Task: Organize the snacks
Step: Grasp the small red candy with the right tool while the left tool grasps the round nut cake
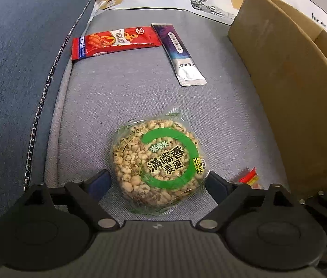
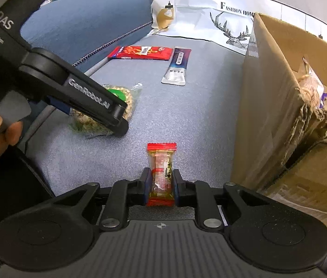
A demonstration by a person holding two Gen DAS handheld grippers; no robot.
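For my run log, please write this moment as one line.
left hand-held gripper: open around puffed-grain cake | right hand-held gripper: shut on small candy | cardboard box: right side

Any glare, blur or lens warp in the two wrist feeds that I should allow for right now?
Left wrist view: sharp in the middle, print on the puffed grain cake readable; fisheye bows the cardboard box edge; mild sheen on the silver sachet. Right wrist view: small candy crisp; the left gripper close and slightly soft; corners dark.
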